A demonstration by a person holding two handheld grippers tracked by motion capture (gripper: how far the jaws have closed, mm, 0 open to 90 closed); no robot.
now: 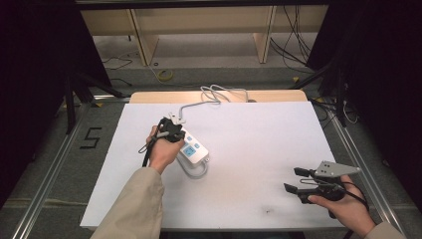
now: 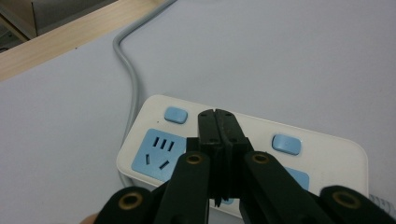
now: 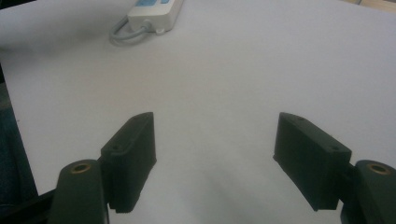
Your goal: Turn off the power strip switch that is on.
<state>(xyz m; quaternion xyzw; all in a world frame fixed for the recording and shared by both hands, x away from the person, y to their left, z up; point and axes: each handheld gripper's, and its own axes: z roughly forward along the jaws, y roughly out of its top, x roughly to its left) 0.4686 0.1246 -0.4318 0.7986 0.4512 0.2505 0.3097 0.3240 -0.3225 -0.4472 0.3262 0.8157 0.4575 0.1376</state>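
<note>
A white plastic power strip with pale blue sockets and blue buttons (image 1: pixel 193 149) lies left of centre on the white table sheet (image 1: pixel 249 164), its grey cable (image 1: pixel 211 94) running off toward the far edge. From the high view the left gripper (image 1: pixel 171 130) sits over the strip's far end, held in the person's left hand (image 1: pixel 161 152). The left gripper view adds the close detail: its two black jaws are pressed together with nothing between them, the tips down on the strip's top face between two blue buttons (image 2: pixel 286 143), a blue socket (image 2: pixel 156 154) just beside them. The right gripper (image 1: pixel 297 180) rests low over the near right corner of the sheet, well apart from the strip; its own view shows the jaws standing wide, bare sheet between them. The sheet covers a pale wooden tabletop (image 1: pixel 149 96); beyond is a grey floor (image 1: pixel 209 55) with loose wires.
</note>
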